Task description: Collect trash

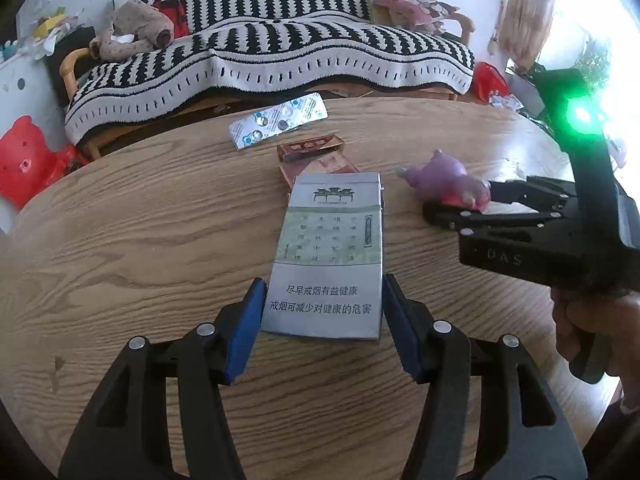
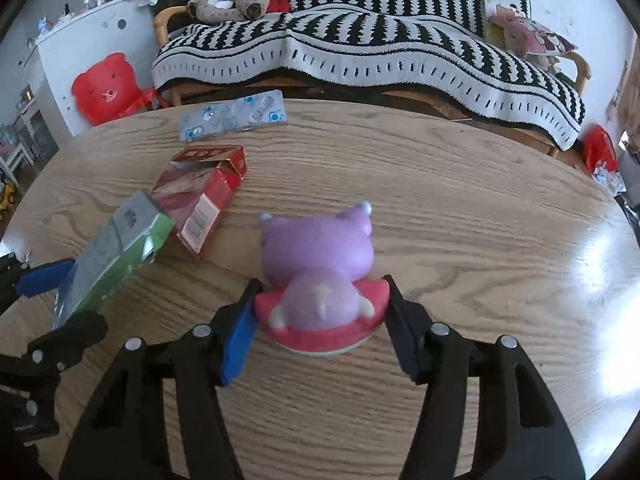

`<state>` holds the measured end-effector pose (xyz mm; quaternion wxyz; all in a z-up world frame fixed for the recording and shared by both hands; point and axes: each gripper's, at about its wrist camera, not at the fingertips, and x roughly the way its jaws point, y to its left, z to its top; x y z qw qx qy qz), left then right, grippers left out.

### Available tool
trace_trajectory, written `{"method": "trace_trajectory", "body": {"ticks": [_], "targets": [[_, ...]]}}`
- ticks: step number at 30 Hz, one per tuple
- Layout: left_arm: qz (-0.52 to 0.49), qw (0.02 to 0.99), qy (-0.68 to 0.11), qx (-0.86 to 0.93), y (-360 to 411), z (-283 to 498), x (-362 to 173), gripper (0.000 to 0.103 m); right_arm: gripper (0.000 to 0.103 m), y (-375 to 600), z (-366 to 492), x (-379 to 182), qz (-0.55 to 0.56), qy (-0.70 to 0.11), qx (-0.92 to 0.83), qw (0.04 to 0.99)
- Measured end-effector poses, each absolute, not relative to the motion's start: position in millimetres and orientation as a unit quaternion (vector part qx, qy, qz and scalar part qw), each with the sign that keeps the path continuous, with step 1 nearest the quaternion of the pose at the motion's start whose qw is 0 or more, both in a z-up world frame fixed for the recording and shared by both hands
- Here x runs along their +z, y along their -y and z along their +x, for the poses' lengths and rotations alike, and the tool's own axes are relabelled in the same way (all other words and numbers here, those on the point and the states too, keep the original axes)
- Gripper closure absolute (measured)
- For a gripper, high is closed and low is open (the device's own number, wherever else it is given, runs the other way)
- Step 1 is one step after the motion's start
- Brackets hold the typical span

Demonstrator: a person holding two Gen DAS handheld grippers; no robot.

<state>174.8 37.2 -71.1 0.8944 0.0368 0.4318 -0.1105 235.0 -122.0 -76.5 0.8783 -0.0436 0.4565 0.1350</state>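
the silver cigarette pack (image 1: 326, 256) sits between the left gripper (image 1: 324, 320) jaws, half spread, both blue pads pressed to its long sides. ahead of those jaws lies a red pack (image 1: 316, 156), then a blister strip (image 1: 278, 120) near the table (image 1: 120, 220) edge. the right gripper (image 2: 320, 328) pinches the purple toy (image 2: 320, 272) by its pink base; bare wood lies open beyond and right of it.

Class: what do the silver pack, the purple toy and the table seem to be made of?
Silver pack: printed card, slightly glossy, with crisp folded edges. Purple toy: probably soft foam or rubber, matte, with rounded shapes. Table: wood or wood-look laminate, smooth; grain lines and window glare show.
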Motion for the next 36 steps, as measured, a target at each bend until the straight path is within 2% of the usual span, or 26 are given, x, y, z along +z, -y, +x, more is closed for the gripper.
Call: {"method": "trace_trajectory", "body": {"ticks": [3,16,17,18,28,29,31,32,36], "targets": [[0.036,0.897,-0.427,-0.112,-31.9,172.1,-66.6,0.046,0.050,131.4,226.5,-71.2,-0.045,-0.453,0.133,0.881],[0.040,0.898,-0.410,-0.154,31.4,146.4,-44.9,0.048,0.053,231.2,148.4,-22.3,-0.019,-0.424,0.083,0.902],[0.042,0.898,-0.408,-0.159,39.1,143.8,-44.0,0.051,0.053,239.8,142.2,-20.2,-0.017,-0.423,0.077,0.903],[0.044,0.897,-0.407,-0.165,46.5,141.5,-43.3,0.083,0.053,251.1,135.5,-17.6,-0.014,-0.423,0.070,0.903],[0.056,0.869,-0.455,-0.188,116.0,140.8,-54.7,0.083,0.054,362.4,59.2,-2.7,0.019,-0.424,0.010,0.905],[0.068,0.867,-0.457,-0.187,120.6,141.8,-56.6,0.079,0.054,370.9,52.9,-1.7,0.022,-0.424,0.007,0.905],[0.101,0.865,-0.461,-0.166,129.5,142.6,-62.9,0.046,0.054,383.6,43.3,0.1,0.024,-0.422,0.002,0.906],[0.108,0.867,-0.461,-0.158,131.4,142.8,-65.1,0.021,0.054,388.6,39.0,0.9,0.026,-0.421,0.001,0.907],[0.133,0.869,-0.451,-0.151,139.4,144.1,-71.6,0.020,0.053,408.3,23.3,3.9,0.030,-0.419,-0.005,0.908]]}}
